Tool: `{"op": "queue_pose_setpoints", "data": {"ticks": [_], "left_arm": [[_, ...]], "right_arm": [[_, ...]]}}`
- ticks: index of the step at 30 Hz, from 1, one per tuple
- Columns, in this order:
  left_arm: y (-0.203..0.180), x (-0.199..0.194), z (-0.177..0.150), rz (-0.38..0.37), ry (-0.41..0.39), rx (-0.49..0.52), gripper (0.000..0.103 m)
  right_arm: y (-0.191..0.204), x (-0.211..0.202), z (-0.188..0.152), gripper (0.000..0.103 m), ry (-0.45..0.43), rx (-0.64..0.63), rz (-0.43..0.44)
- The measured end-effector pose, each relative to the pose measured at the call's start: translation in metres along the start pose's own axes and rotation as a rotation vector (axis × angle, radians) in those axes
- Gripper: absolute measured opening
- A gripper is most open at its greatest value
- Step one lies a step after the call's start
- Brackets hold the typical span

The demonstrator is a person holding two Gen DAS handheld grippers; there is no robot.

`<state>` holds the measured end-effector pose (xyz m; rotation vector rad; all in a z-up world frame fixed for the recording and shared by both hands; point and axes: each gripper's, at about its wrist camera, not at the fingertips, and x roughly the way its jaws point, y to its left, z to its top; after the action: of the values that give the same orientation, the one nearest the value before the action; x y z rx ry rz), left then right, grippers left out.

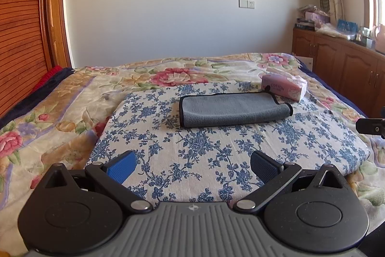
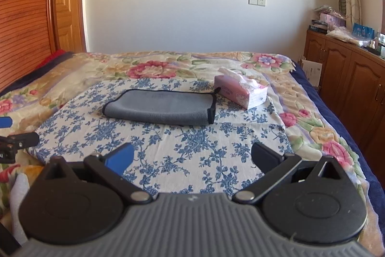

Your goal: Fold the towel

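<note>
A grey towel with a black hem [image 1: 231,110] lies folded flat on the blue-flowered cloth [image 1: 192,148] on the bed; it also shows in the right wrist view [image 2: 161,107]. My left gripper [image 1: 193,164] is open and empty, held above the cloth well short of the towel. My right gripper [image 2: 192,157] is open and empty, also short of the towel. Part of the right gripper shows at the right edge of the left wrist view [image 1: 371,127]. Part of the left gripper shows at the left edge of the right wrist view [image 2: 14,141].
A pink tissue pack [image 1: 284,86] sits just beyond the towel's right end, also in the right wrist view [image 2: 240,90]. A floral bedspread [image 1: 48,112] covers the bed. A wooden cabinet [image 2: 349,78] stands at the right, a wooden door [image 2: 26,16] at the left.
</note>
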<state>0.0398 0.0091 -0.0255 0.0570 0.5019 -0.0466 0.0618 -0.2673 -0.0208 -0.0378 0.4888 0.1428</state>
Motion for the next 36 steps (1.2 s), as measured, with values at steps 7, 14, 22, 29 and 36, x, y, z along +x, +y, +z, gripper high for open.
{"op": "queue_pose_setpoints", "data": {"ticks": [7, 14, 22, 29, 36], "left_arm": [[-0.002, -0.003, -0.002, 0.001, -0.042, 0.002, 0.103], [-0.002, -0.010, -0.001, -0.002, -0.079, 0.015, 0.103], [-0.003, -0.020, -0.002, 0.001, -0.129, 0.025, 0.103], [0.002, -0.024, -0.001, 0.014, -0.157, 0.004, 0.103], [0.002, -0.028, -0.001, 0.018, -0.185, 0.011, 0.103]], "right_arm": [[-0.001, -0.004, -0.001, 0.103, -0.035, 0.001, -0.002], [-0.001, -0.010, -0.002, 0.103, -0.083, -0.005, -0.015], [-0.002, -0.019, -0.002, 0.103, -0.138, -0.002, -0.031], [-0.006, -0.023, -0.002, 0.103, -0.168, 0.029, -0.050], [-0.006, -0.023, -0.003, 0.103, -0.182, 0.030, -0.064]]}}
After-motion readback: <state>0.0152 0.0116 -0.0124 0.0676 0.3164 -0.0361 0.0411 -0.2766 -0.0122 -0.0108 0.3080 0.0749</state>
